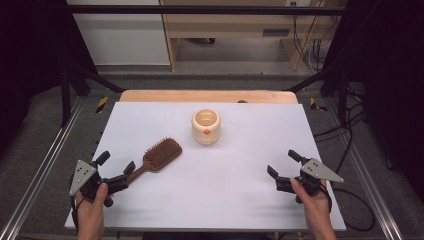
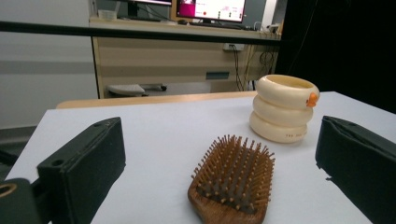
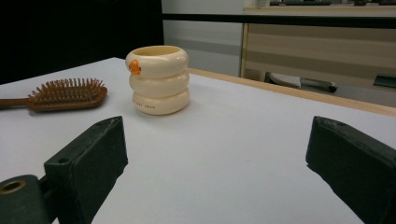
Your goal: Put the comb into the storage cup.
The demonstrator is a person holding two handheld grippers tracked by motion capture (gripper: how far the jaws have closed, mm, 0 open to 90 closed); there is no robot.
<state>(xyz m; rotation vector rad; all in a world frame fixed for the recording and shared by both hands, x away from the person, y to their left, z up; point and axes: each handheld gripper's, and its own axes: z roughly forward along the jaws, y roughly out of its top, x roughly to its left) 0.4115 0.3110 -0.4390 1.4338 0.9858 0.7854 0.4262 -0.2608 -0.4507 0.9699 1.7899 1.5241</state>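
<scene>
Wooden bristles fill the space ahead of my left gripper (image 1: 116, 169): the hairbrush (image 1: 159, 156) lies bristles-up on the white table (image 1: 225, 190), its handle pointing back toward that gripper's jaws, which stand wide apart with nothing pressed between them. In the left gripper view the brush head (image 2: 232, 183) sits between the two black jaws but farther out, with neither pad on it. From above, the nearer jaw tip looks just beside the end of the handle; whether it touches I cannot tell.

My right gripper (image 1: 283, 168) rests near the table's front right corner, jaws released as well, holding nothing, well apart from both objects. Its own view looks across bare table toward the cream cup (image 3: 158, 80), a squat holder shaped like three stacked rings with a small orange mark near the rim. That cup (image 1: 206, 126) stands upright near the middle of the table, toward the far edge, and its inside looks empty from above. The brush lies near it, to its left and closer to me, not touching.

As I judge it, the work has barely begun: nothing is lifted, nothing gripped. Closing on the brush handle is what my left side seems lined up for. Everything past that, whether carrying the brush or setting it in the cup, remains undone.
</scene>
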